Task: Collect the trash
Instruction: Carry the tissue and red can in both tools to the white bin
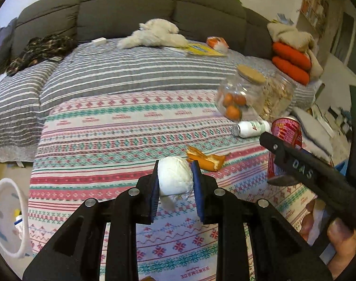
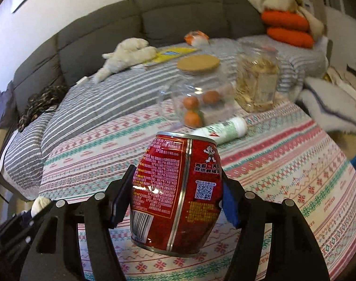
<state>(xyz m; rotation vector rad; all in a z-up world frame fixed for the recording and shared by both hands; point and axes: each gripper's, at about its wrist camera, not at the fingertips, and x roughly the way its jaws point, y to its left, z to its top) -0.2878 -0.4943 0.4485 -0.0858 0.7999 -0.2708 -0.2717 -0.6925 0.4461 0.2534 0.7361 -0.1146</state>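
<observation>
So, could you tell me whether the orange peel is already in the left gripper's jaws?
No, the left gripper is shut on a white paper ball, while the orange peel lies on the patterned blanket beyond it.

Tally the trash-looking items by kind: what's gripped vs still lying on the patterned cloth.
Gripped:
Paper wad, left gripper: 1
Red can, right gripper: 1
On cloth:
Orange peel: 1
White bottle, lying down: 1
Total: 4

red can (image 2: 178,187), white paper wad (image 1: 175,179); orange peel (image 1: 206,159)
</observation>
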